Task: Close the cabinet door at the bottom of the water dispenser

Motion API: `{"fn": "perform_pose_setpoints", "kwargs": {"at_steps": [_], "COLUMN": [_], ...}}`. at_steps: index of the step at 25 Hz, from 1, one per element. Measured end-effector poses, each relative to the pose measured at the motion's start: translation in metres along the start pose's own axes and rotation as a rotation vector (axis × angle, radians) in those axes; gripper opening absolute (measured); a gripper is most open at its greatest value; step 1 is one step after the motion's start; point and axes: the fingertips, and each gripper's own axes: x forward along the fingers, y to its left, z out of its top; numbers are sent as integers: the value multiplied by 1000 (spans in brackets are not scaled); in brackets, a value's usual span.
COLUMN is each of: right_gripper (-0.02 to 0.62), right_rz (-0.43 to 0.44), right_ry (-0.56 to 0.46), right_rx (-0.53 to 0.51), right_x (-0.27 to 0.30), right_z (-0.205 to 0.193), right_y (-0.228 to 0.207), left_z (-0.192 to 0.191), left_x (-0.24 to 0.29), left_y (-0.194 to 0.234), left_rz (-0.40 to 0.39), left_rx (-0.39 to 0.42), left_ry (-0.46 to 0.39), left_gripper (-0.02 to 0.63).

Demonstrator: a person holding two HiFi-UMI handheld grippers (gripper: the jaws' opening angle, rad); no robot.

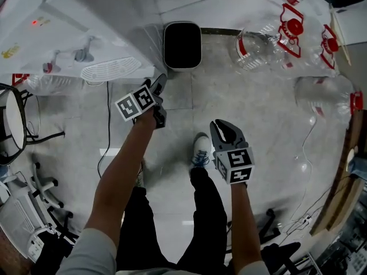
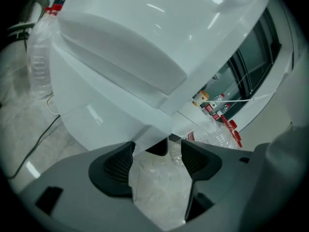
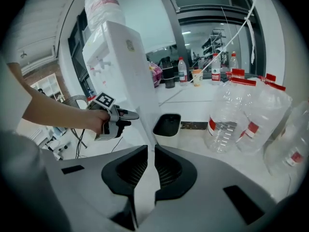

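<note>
Head view, surroundings: the water dispenser (image 1: 86, 22) fills 10 to 11 o'clock, seen from above, with its drip grille (image 1: 109, 69) facing the person. A black waste bin (image 1: 182, 44) stands at 12 o'clock. Empty water bottles (image 1: 275, 36) crowd 1 to 2 o'clock.
Head view, tools: the left gripper (image 1: 160, 99) is just beside the dispenser's near corner. The right gripper (image 1: 225, 132) hangs well apart from it at 4 o'clock, above a shoe (image 1: 200, 150).
Head view, room: bare floor lies between the bin, the bottles and the person. A cable (image 1: 106, 130) trails at 9 o'clock, and chair bases (image 1: 46, 188) sit at 8 o'clock.
Left gripper view, tool: the jaws stand wide apart with only floor between the pads.
Left gripper view, task thing: the cabinet door (image 2: 96, 115) is the flat white panel at 10 o'clock, under the dispenser's ledge. Whether it is fully shut cannot be told.
Left gripper view, edges: the dispenser's corner runs up toward 1 o'clock.
Right gripper view, tool: the jaws are drawn to a narrow slit and hold nothing.
Right gripper view, surroundings: the dispenser stands at 11 o'clock, with an upturned bottle (image 3: 104, 6) on top.
</note>
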Motion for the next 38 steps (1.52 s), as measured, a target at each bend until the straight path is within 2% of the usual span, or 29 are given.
{"fn": "perform_pose_setpoints", "kwargs": {"at_steps": [2,5,9,11,13,17,21,26,31,35,38], "right_gripper": [72,72,72,71,69,54,38,31,29,29,29], "right_rz": [0,-9,-35,-58,-94,-179,-225,-266,-354,-382,-396], "right_ry": [-5,-2,8,-3,-19,-57,-89,-196,-292,-406,-463], "right_rx": [3,25,52,60,71,59,-27,-47,-124,-198,-247], "right_x": [-3,-11,-29,-47,-68,-113,-160,-221,-295,-348,-384], "right_z": [1,-3,0,13,30,79,144,234,327,395,426], "right_y": [-5,-8,-4,1,8,25,72,137,175,226,265], "left_z": [5,9,1,-3,-1,18,53,131,231,295,329], "left_x": [7,9,-12,-34,-63,-130,-213,-326,-420,-495,-547], "left_y": [-4,-6,-12,-19,-33,-79,-130,-175,-232,-257,-274], "left_rz": [4,14,26,29,10,-105,-242,-316,-416,-433,-427], "left_rx": [59,83,113,166,269,528,698,894,976,1078,1166], "left_ry": [-18,-15,49,96,131,174,183,104,-53,-175,-271], "left_gripper": [331,329,300,260,202,61,23,23,23,23,23]}}
